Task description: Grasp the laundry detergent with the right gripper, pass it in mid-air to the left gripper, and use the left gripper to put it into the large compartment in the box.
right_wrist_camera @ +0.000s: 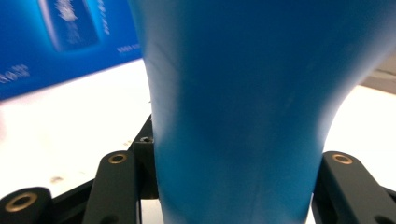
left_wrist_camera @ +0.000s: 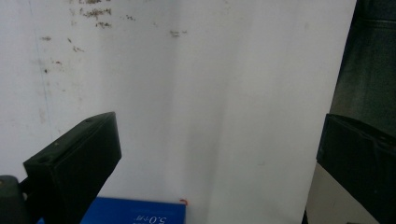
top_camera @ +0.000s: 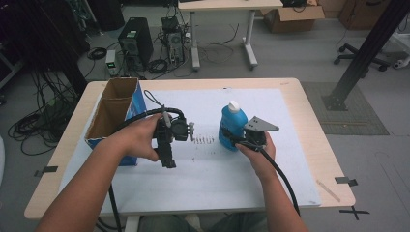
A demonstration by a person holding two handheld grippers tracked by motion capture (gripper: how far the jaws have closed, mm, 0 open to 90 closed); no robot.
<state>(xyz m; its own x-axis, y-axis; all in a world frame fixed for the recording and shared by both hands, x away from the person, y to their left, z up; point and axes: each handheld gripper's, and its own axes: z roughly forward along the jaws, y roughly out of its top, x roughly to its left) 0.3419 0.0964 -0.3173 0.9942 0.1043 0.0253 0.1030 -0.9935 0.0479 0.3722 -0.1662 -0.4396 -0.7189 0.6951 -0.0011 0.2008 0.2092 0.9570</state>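
Observation:
A blue bottle (top_camera: 232, 126) with a white cap stands upright on the white sheet (top_camera: 203, 174), right of centre. My right gripper (top_camera: 228, 138) is shut on its lower body; in the right gripper view the bottle (right_wrist_camera: 243, 116) sits between the two black jaws, which press on both sides. My left gripper (top_camera: 168, 159) hangs over the sheet beside an open blue cardboard box (top_camera: 112, 113), pointing down toward the person. Its fingers (left_wrist_camera: 74, 163) stand wide apart and open, with bare sheet between them and a corner of the box (left_wrist_camera: 135, 212) below.
Dark specks (top_camera: 203, 141) mark the sheet between the grippers. A thin wooden stick (top_camera: 328, 190) lies near the table's front right corner. On the floor beyond the table are a computer tower (top_camera: 135, 41), tangled cables and a second table (top_camera: 222, 9).

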